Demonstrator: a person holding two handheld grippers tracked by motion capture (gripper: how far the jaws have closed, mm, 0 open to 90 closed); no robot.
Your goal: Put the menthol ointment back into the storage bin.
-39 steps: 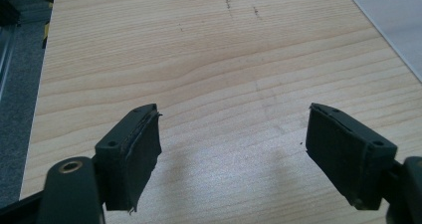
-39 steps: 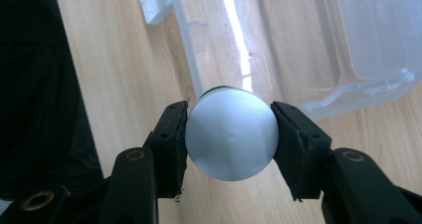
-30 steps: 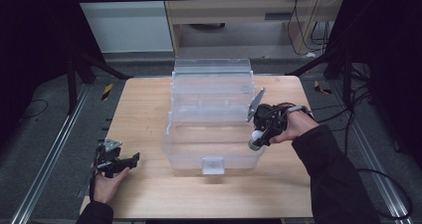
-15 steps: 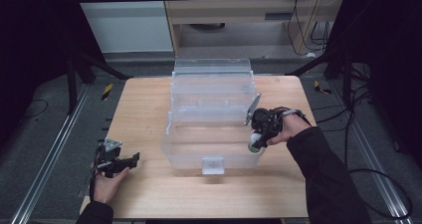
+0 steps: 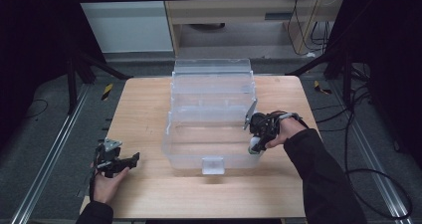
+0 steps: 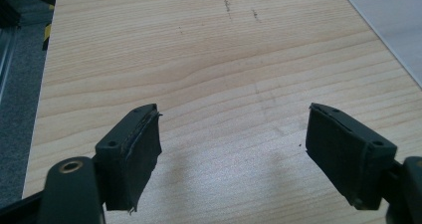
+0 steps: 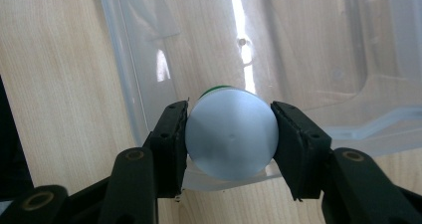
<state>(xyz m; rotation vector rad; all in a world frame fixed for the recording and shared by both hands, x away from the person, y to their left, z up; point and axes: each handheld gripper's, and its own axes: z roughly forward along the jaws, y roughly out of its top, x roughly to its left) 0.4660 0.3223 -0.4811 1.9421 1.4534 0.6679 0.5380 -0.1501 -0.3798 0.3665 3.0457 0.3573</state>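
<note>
**Right hand-held gripper grips a round container at the clear box's right wall**

No brand, label or writing can be read on anything here; the container's pale end is blank apart from a tiny centre dimple.

The right hand-held gripper is closed onto a round container, with 1 black pad pressed against each side of it. The container's flat, pale blue-white end faces the right gripper view's camera, and a thin green edge shows behind its top. In the high view the right hand-held gripper sits at the near right corner of the clear plastic box, with the container pale against the box's right wall. From the right gripper view the container lies over the box's rim; whether it is inside or just above the wall cannot be told.

The left hand-held gripper is spread wide, with bare wood between its 2 jaws and nothing held. In the high view it rests at the near left of the bench, well apart from the box, with the person's left hand behind it.

The box stands mid-bench, open, its lid tipped up at the far side and a small latch at the middle of its near wall.
</note>
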